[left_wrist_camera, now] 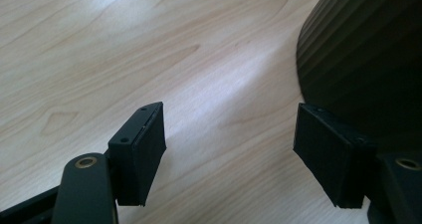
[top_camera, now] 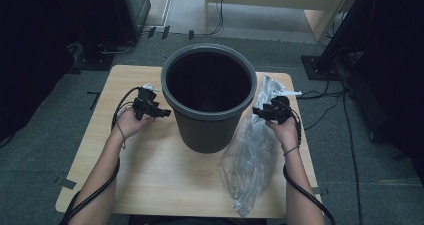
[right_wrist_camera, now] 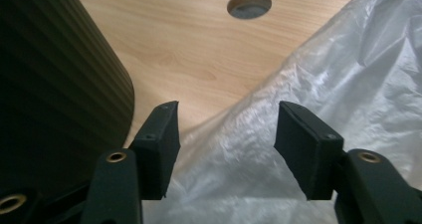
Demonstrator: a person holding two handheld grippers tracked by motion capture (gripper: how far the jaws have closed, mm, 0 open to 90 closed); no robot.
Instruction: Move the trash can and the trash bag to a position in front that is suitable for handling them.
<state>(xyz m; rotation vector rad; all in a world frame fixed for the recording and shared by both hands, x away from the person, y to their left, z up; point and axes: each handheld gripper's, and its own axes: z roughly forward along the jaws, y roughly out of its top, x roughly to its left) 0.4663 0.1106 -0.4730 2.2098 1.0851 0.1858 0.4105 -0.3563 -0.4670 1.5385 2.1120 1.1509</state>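
No words or labels can be read on anything here. In the middle of the high view a big dark grey bin [top_camera: 208, 97] stands upright on a light wooden table [top_camera: 150, 175]; it is round, has a thick rim, and looks black inside. To its right, a clear crinkly plastic bag [top_camera: 250, 155] lies long and flat on the table, running from the upper right down to the bottom edge. The left gripper [top_camera: 159, 112] is held just left of the bin, and the right gripper [top_camera: 260, 111] is just right of it, over the bag. The left gripper view shows its jaws standing wide apart with nothing between them, just bare wood below and the bin's ribbed side [left_wrist_camera: 368, 59] at the right. The right gripper view shows a round hole [right_wrist_camera: 249, 4] in the table near the top, which the high view does not. Its jaws are open too, with the shiny bag [right_wrist_camera: 308, 84] under them but not pinched.
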